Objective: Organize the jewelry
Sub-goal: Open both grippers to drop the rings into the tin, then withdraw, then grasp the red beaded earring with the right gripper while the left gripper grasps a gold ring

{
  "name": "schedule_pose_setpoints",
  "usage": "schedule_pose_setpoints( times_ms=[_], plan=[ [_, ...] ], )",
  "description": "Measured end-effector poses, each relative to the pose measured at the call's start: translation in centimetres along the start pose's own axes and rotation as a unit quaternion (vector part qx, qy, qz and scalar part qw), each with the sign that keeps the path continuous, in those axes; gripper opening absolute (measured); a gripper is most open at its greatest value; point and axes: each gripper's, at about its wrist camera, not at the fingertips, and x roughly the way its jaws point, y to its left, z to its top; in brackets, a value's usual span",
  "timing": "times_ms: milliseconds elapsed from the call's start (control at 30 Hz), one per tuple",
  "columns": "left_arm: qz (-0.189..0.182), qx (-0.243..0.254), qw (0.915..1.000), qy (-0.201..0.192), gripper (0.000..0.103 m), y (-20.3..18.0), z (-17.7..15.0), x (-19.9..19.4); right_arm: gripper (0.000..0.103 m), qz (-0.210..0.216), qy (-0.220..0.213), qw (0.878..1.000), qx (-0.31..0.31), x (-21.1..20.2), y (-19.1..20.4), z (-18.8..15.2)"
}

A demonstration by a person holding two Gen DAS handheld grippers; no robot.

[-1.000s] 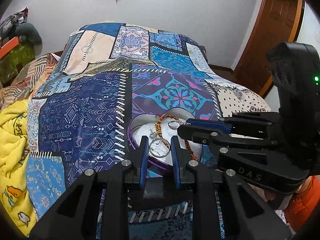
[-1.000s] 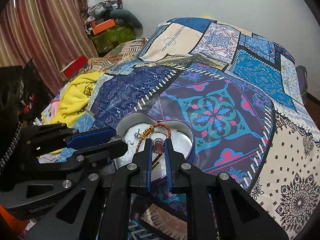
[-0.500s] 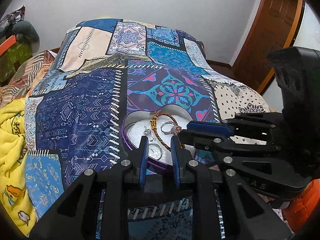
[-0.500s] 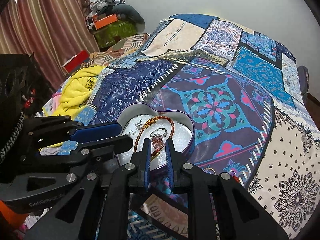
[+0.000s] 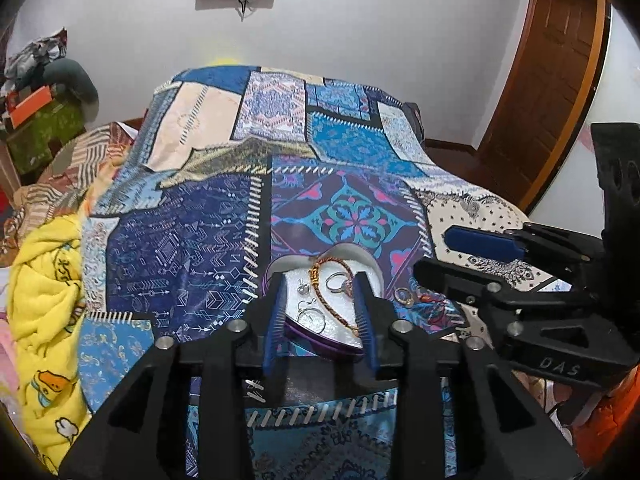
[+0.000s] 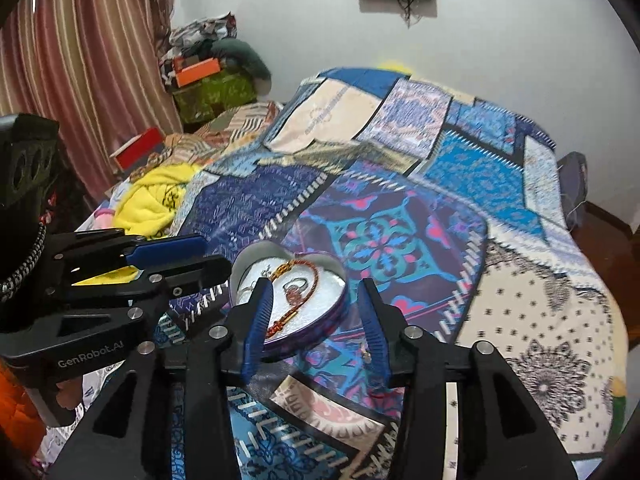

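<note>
- The left wrist view alone shows a gold ring (image 5: 405, 297) lying on the patchwork bedspread (image 5: 208, 240) just outside the heart-shaped box (image 5: 320, 338), on its right, and a brown wooden door (image 5: 548, 80) at the far right
- Only the right wrist view shows the striped curtain (image 6: 80, 60), a red box (image 6: 138, 151) near it, and the pile of clutter with an orange box (image 6: 198, 71) against the wall
- The left gripper (image 5: 320, 300) has just been opening; its blue-padded jaws stand partly apart with nothing between the pads, hanging above the near edge of the box
- The right gripper (image 6: 314, 308) has likewise just been opening; its jaws are partly spread and empty, and the box is seen through the gap
- Inside the box, on a silvery lining: a braided orange-and-gold bracelet (image 5: 334, 300), a ring with a pink stone (image 6: 295, 290), silver hoop earrings (image 5: 312, 314) and a small silver piece I cannot make out
- The box sits on the bedspread near the front of the bed
- A yellow blanket (image 5: 44, 300) is bunched at the left edge of the bed
- Each gripper's body crosses the other's view at the side, hiding part of the bedspread, and the left finger (image 6: 260, 320) in the right view covers the box's near-left rim
</note>
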Motion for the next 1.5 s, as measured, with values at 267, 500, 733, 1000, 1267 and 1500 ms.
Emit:
schedule_pose_setpoints(
  times_ms=[267, 500, 733, 1000, 1267, 1500],
  plan=[
    [0.001, 0.019, 0.9998, -0.009, 0.041, -2.3, 0.0, -1.7, 0.041, -0.026, -0.022, 0.999, 0.025, -2.8, -1.8, -0.5],
    [-0.011, 0.03, 0.9995, 0.003, 0.043, -4.5, -0.3, -1.2, 0.041, -0.048, -0.029, 0.997, 0.045, -4.6, -3.7, -1.8],
    [-0.029, 0.04, 0.998, 0.039, 0.043, -6.8, -1.7, 1.2, 0.042, -0.066, -0.008, 0.995, 0.071, -4.9, -6.5, -3.8],
    [-0.064, 0.042, 0.9926, 0.094, 0.043, -8.7, -3.6, 4.8, 0.042, -0.07, 0.038, 0.992, 0.098, -3.7, -8.9, -6.7],
    [-0.07, 0.022, 0.9909, 0.113, 0.042, -8.7, -3.9, 7.7, 0.042, -0.049, 0.064, 0.991, 0.104, -1.7, -9.5, -7.7],
    [-0.049, 0.006, 0.9923, 0.114, 0.035, -7.2, -3.5, 9.3, 0.042, -0.009, 0.089, 0.99, 0.11, 0.9, -9.5, -7.7]
  ],
)
